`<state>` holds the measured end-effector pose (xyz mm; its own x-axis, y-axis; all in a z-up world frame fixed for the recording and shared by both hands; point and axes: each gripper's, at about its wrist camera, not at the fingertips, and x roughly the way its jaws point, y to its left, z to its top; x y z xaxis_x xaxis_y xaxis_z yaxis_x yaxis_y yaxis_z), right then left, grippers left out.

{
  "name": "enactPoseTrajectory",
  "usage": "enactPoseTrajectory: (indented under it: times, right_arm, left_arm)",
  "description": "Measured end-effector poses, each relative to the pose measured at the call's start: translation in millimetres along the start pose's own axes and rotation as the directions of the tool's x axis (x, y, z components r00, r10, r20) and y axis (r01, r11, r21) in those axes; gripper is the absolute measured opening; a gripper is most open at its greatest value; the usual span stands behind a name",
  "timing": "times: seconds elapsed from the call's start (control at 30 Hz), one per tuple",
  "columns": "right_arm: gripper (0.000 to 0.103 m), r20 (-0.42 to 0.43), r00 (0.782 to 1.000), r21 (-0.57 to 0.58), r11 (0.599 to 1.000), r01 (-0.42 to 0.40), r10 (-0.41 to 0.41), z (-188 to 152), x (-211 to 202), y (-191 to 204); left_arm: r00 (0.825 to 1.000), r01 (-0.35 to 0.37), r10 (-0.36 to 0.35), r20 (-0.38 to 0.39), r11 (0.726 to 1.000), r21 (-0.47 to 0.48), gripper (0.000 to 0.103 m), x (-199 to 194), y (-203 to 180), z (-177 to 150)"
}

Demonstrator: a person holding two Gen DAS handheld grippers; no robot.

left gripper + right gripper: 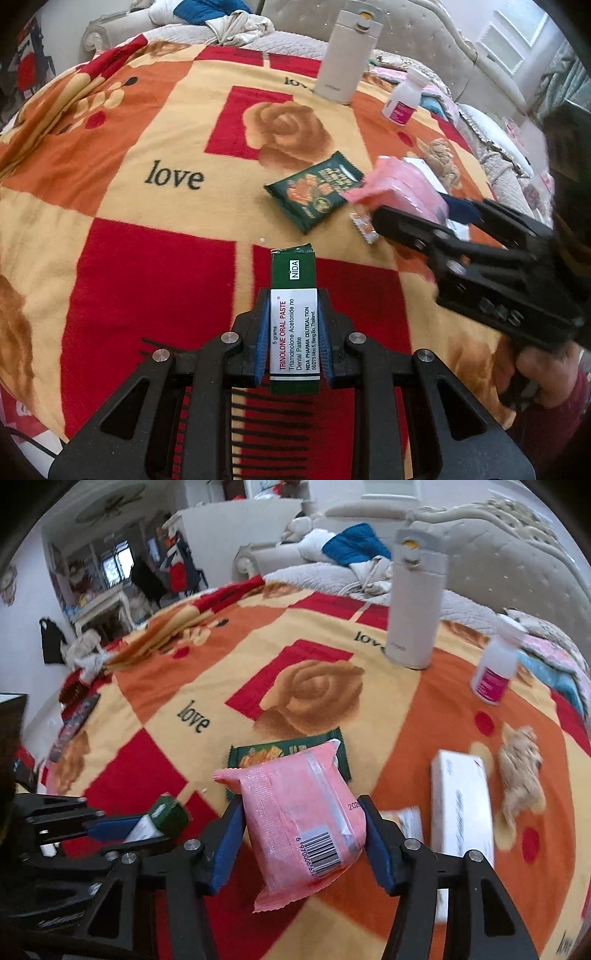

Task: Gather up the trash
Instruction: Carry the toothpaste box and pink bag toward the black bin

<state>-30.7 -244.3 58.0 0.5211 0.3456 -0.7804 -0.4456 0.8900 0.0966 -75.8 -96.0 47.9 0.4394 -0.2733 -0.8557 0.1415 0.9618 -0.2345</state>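
My left gripper [293, 306] is shut on a green and white oral paste box [293, 295], held above the patterned blanket [147, 240]. My right gripper [301, 808] is shut on a pink plastic packet [299, 812]; it shows in the left wrist view [402, 218] at the right with the pink packet [399, 184]. A green snack packet [317, 192] lies flat on the blanket, also in the right wrist view [280, 753]. A small candy wrapper [364, 225] lies beside it. A white carton [461, 812] and a crumpled beige tissue [521, 771] lie at the right.
A tall white flask [345, 55] stands upright at the back, and a white pill bottle with a pink label [404, 98] stands to its right. Pillows and bedding lie by the headboard [517, 561]. A dark phone-like object [77, 716] lies at the blanket's left edge.
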Motion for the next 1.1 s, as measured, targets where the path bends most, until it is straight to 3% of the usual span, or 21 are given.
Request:
enactPoseTrajectory:
  times: [0.53, 1.1]
  right_arm:
    - [0.058, 0.044, 0.995, 0.182, 0.980, 0.079, -0.088, -85.9, -85.7, -24.5]
    - [0.058, 0.063, 0.979, 0.330, 0.930, 0.163, -0.194, -143.4, -141.6, -79.8]
  left_arm:
    - [0.999, 0.041, -0.041, -0.002, 0.993, 0.112, 0.021, -6.6, -70.0, -22.5]
    - [0.996, 0.089, -0.083, -0.034, 0.962, 0.260, 0.021, 1.6, -159.6, -40.9]
